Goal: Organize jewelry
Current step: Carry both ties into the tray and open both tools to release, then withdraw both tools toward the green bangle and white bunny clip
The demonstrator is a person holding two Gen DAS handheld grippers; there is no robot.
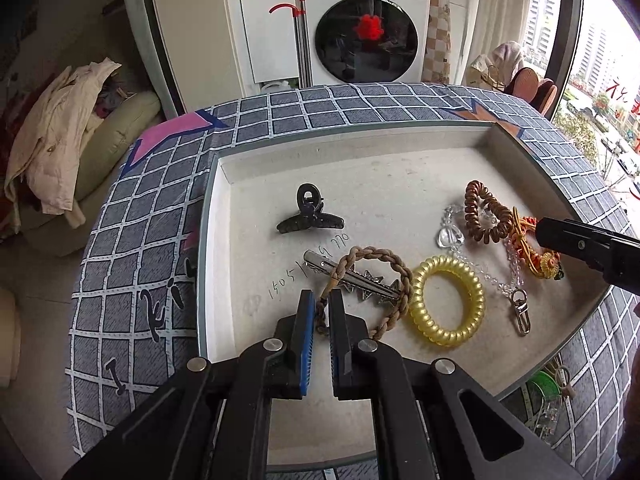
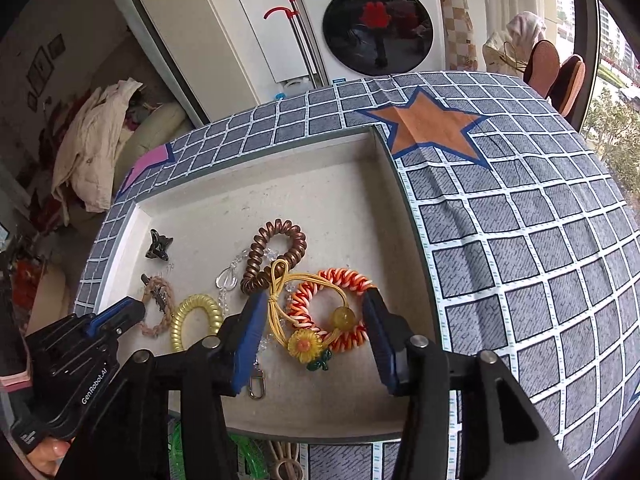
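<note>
A shallow white tray (image 1: 360, 160) on the checked tablecloth holds hair accessories. My left gripper (image 1: 322, 304) is shut on the brown braided hair tie (image 1: 394, 280), which lies over a silver star clip (image 1: 360, 284). A yellow spiral tie (image 1: 448, 300), black claw clip (image 1: 310, 210), brown spiral tie (image 1: 486, 212) and clear bead chain (image 1: 500, 284) lie nearby. My right gripper (image 2: 316, 312) is open around the orange-white spiral tie (image 2: 344, 280) and the yellow sunflower elastic (image 2: 305, 344). The left gripper (image 2: 138, 312) also shows at the left of the right wrist view.
The tray's raised walls (image 2: 384, 140) border it on all sides. Green and beige items (image 2: 248, 456) lie below the tray's near edge. A washing machine (image 1: 366, 24) and a sofa with clothes (image 1: 60, 140) stand behind the table.
</note>
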